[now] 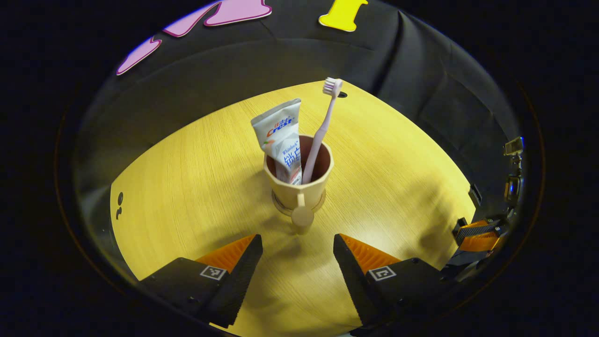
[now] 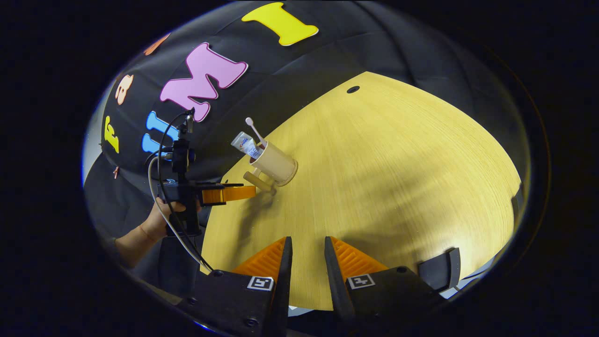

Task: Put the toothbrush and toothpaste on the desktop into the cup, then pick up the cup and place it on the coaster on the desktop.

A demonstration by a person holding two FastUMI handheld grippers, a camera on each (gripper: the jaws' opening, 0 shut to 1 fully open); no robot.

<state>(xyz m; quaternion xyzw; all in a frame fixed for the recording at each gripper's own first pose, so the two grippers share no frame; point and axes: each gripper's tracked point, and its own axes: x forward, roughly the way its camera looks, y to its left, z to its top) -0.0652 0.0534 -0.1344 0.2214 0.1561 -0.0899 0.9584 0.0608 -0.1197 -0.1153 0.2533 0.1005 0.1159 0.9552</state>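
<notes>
A beige cup [image 1: 298, 187] stands upright mid-table on a round coaster [image 1: 279, 206], its handle [image 1: 302, 216] pointing at my left gripper. Inside it lean a white toothpaste tube [image 1: 281, 140] and a pink toothbrush [image 1: 323, 131], bristles up. My left gripper [image 1: 298, 252] is open just short of the handle, touching nothing. In the right gripper view the cup [image 2: 275, 164] sits far left near the table's edge, with the left gripper [image 2: 229, 193] beside its handle, held by a hand [image 2: 157, 220]. My right gripper [image 2: 306, 250] hovers over bare wood, open by a narrow gap, holding nothing.
The yellow wooden table [image 1: 398, 178] has a small cable hole [image 1: 342, 94] at its far edge and dark cloth walls beyond. The right gripper [image 1: 482, 234] shows at the table's right rim. A black bracket [image 2: 440, 269] sits at the near right edge.
</notes>
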